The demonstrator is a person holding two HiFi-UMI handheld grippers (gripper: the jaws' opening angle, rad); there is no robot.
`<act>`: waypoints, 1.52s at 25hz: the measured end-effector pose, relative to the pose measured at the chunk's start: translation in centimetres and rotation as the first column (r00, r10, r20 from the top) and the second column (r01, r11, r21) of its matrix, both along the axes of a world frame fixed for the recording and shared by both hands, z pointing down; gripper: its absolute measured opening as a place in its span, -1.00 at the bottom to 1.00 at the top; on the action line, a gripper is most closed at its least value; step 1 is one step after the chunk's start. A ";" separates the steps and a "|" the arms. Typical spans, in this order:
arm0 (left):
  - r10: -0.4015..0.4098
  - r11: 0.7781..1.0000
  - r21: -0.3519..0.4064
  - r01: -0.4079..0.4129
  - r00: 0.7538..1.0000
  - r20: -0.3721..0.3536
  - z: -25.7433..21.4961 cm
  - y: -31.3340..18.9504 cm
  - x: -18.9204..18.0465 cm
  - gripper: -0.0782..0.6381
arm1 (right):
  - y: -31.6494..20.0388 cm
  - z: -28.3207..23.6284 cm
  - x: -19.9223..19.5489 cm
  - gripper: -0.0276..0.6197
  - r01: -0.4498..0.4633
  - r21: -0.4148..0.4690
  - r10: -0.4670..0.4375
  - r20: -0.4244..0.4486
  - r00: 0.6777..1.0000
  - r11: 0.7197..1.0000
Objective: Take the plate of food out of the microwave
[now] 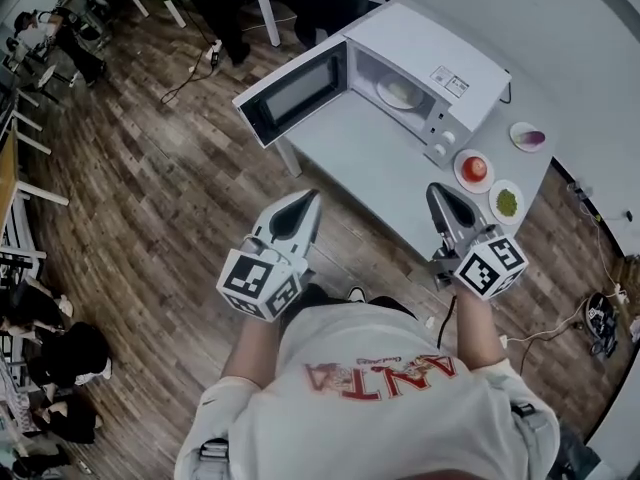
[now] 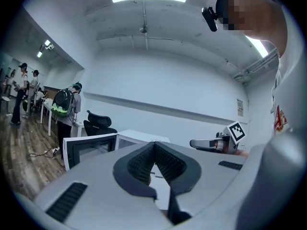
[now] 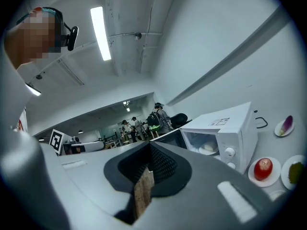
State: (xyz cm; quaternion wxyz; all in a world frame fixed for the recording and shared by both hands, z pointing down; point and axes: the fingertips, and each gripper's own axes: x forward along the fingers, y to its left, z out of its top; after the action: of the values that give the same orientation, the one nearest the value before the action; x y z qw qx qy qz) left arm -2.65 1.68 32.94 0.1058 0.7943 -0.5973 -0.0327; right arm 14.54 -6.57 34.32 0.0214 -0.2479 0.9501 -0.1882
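A white microwave (image 1: 425, 68) stands on the grey table (image 1: 365, 158) with its door (image 1: 292, 92) swung open to the left. Inside it lies a white plate of pale food (image 1: 398, 92), which also shows in the right gripper view as the plate (image 3: 207, 148). My left gripper (image 1: 308, 196) hangs shut and empty off the table's near-left edge, short of the door. My right gripper (image 1: 436, 190) is shut with nothing held, over the table's near edge in front of the microwave's control panel. Both stay well apart from the plate.
To the right of the microwave stand three small plates: one with red food (image 1: 474, 169), one with green food (image 1: 507, 202), one with a purple piece (image 1: 527, 137). Wooden floor lies left of the table. People and chairs are at the far left.
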 end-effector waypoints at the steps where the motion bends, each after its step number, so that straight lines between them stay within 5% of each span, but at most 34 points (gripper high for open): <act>1: 0.000 1.000 -0.001 0.000 1.000 0.000 0.1 -0.7 -0.2 -0.76 | -0.6 0.2 0.0 -0.91 -0.005 -0.007 0.005 0.000 1.000 1.000; 15: 0.132 0.991 -0.022 -0.131 0.991 0.030 1.1 -14.1 -6.3 -0.76 | -10.8 1.3 -4.7 -0.91 -0.210 -0.050 0.210 0.003 0.978 0.976; 24: 0.324 0.946 -0.053 -0.321 0.945 0.053 3.0 -20.8 -10.4 -0.76 | -14.8 3.4 -10.1 -0.91 -0.362 -0.112 0.361 -0.030 0.932 0.925; 32: 0.453 0.887 -0.101 -0.450 0.891 0.011 5.6 -22.3 -9.3 -0.76 | -15.9 7.3 -9.9 -0.91 -0.493 -0.267 0.506 -0.024 0.862 0.828; 38: 0.476 0.875 -0.116 -0.470 0.879 0.029 6.5 -24.1 -7.4 -0.76 | -18.4 11.3 -8.3 -0.91 -0.506 -0.416 0.564 0.020 0.825 0.755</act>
State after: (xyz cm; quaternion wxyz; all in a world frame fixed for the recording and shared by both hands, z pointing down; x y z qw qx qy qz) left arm -10.08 -22.38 39.45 0.1353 0.9100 -0.3888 0.0483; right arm 6.27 -24.99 45.64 0.0926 -0.4945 0.7770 -0.3783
